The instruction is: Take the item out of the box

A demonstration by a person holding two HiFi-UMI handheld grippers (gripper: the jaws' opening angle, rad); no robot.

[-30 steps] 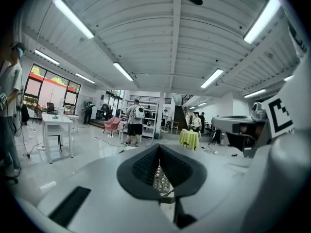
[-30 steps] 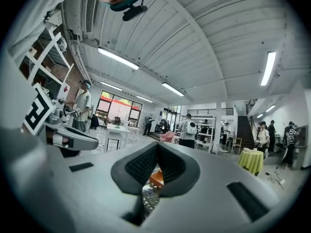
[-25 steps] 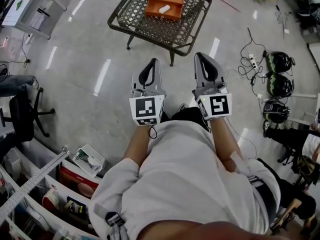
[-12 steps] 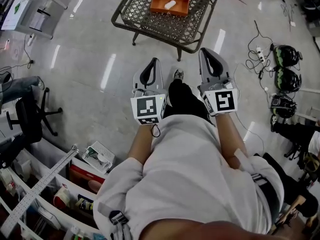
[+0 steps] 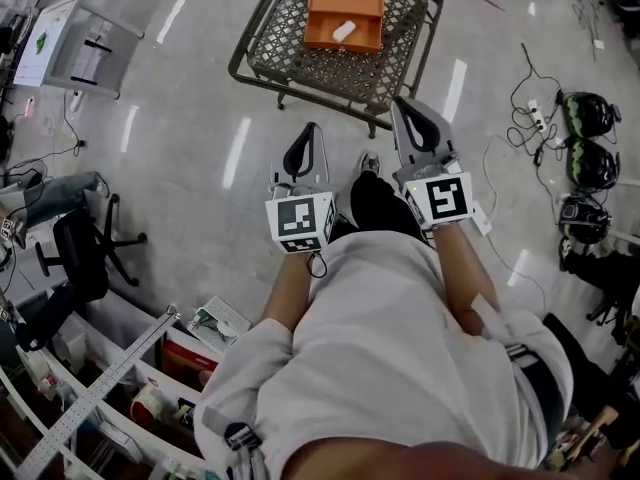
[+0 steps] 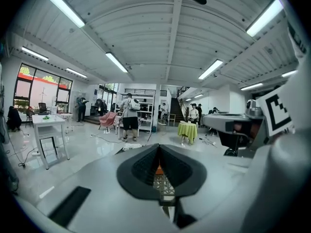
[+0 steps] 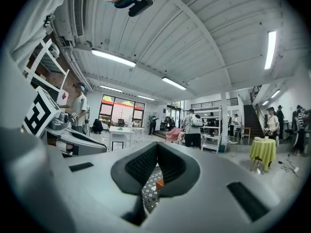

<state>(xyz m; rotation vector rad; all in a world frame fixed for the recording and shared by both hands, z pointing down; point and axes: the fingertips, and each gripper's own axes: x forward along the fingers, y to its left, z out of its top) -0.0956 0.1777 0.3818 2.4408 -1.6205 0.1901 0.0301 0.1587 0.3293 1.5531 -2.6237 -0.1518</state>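
An orange box [image 5: 345, 15] sits open on a dark lattice metal table [image 5: 300, 63] at the top of the head view. A small white item [image 5: 343, 30] lies inside it. My left gripper [image 5: 309, 127] and right gripper [image 5: 401, 102] are held side by side in front of the person, short of the table and pointing toward it. Both are shut with nothing between their pads. In the left gripper view the pads of the left gripper [image 6: 159, 147] meet, with a bit of the orange box [image 6: 159, 170] showing below them. The right gripper [image 7: 156, 144] looks the same.
A black office chair [image 5: 78, 255] and cluttered shelves [image 5: 110, 388] stand at the left and lower left. A white table [image 5: 72, 33] is at upper left. Helmets [image 5: 585, 118] and cables [image 5: 530, 118] lie on the floor at right. Several people stand farther off in the hall.
The person has walked toward the table, which with the box now sits lower and nearer in the head view. Both grippers have come forward with the person, still shut.
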